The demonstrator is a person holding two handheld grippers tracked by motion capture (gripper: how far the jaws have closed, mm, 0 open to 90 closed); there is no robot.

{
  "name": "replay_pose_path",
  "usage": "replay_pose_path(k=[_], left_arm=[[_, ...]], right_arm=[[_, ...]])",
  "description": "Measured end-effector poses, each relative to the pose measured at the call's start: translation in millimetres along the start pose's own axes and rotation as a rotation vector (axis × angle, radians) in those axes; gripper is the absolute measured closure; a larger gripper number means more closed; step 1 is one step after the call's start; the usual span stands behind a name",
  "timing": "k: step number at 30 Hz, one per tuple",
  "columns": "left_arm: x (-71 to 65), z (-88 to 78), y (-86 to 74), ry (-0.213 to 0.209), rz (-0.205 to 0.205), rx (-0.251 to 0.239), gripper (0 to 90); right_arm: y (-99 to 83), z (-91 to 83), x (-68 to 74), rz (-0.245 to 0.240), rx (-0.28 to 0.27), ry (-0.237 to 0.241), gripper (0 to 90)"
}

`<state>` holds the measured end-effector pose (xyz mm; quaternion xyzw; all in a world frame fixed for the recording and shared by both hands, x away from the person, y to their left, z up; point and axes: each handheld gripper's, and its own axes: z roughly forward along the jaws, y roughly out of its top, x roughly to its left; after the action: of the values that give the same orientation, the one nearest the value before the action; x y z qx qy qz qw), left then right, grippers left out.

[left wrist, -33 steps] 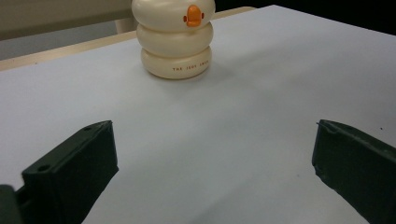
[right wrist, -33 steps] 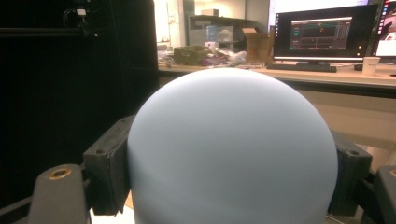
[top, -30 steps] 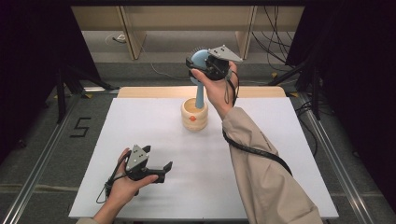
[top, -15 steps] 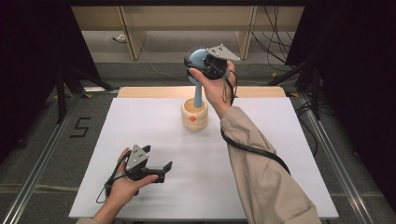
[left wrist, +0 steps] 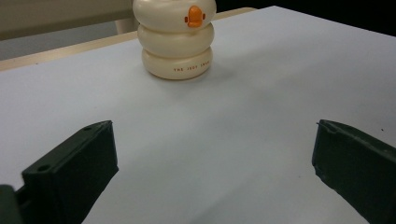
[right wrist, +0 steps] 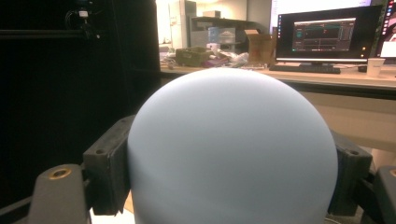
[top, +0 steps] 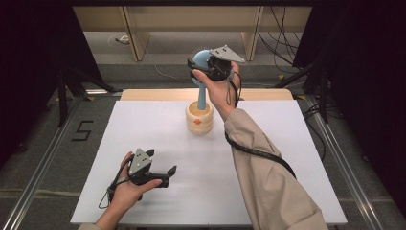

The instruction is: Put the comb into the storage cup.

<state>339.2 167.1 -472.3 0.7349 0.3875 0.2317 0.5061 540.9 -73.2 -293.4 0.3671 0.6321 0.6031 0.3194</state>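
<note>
Blue brush (top: 203,72) stands handle-down in the cream ringed holder (top: 199,118) near the tabletop's (top: 287,158) far edge. Right gripper (top: 207,67) clamps its round head, likely to lift or seat it. Left gripper (top: 165,173), jaws apart, idles near the front-left corner.

Pale blue brush (top: 203,72), cream holder (top: 199,117) with orange beak.
</note>
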Motion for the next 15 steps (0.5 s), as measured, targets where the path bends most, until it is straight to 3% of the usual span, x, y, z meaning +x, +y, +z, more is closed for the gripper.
replay_pose_path(k=[15], left_arm=[[-0.2, 0.3, -0.2, -0.002, 0.001, 0.001, 0.0]], right_arm=[[-3.2, 3.7, 0.5, -0.001, 0.001, 0.0, 21.5]])
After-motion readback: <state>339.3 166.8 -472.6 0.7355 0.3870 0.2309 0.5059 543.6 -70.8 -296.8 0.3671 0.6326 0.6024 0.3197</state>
